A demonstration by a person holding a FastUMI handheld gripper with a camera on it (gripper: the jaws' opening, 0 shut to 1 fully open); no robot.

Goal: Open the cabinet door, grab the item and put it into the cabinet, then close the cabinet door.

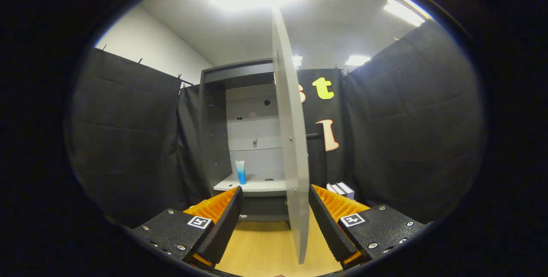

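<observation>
A booth is seen, walled w/ black cloth under bright ceiling lights, w/ a light wooden worktop (265,247) at the bottom. The claw (275,221) is held wide open, nothing gripped; its two black fingers (222,225) w/ orange ridged backs are spread apart. The near edge of the grey cabinet door (293,148) is seen edge-on betw. the fingers, closer to the right one, touching neither as far as can be told. The door is swung open toward the camera. Beyond the fingers, the grey cabinet (214,140) is seen open, left of the door. On its pale inner shelf (257,185) a small blue-and-white tube (241,172) is stood upright, near the left side. Right of the door, beyond the right finger, a few small white boxes (341,189) are seen by the cloth wall.
</observation>
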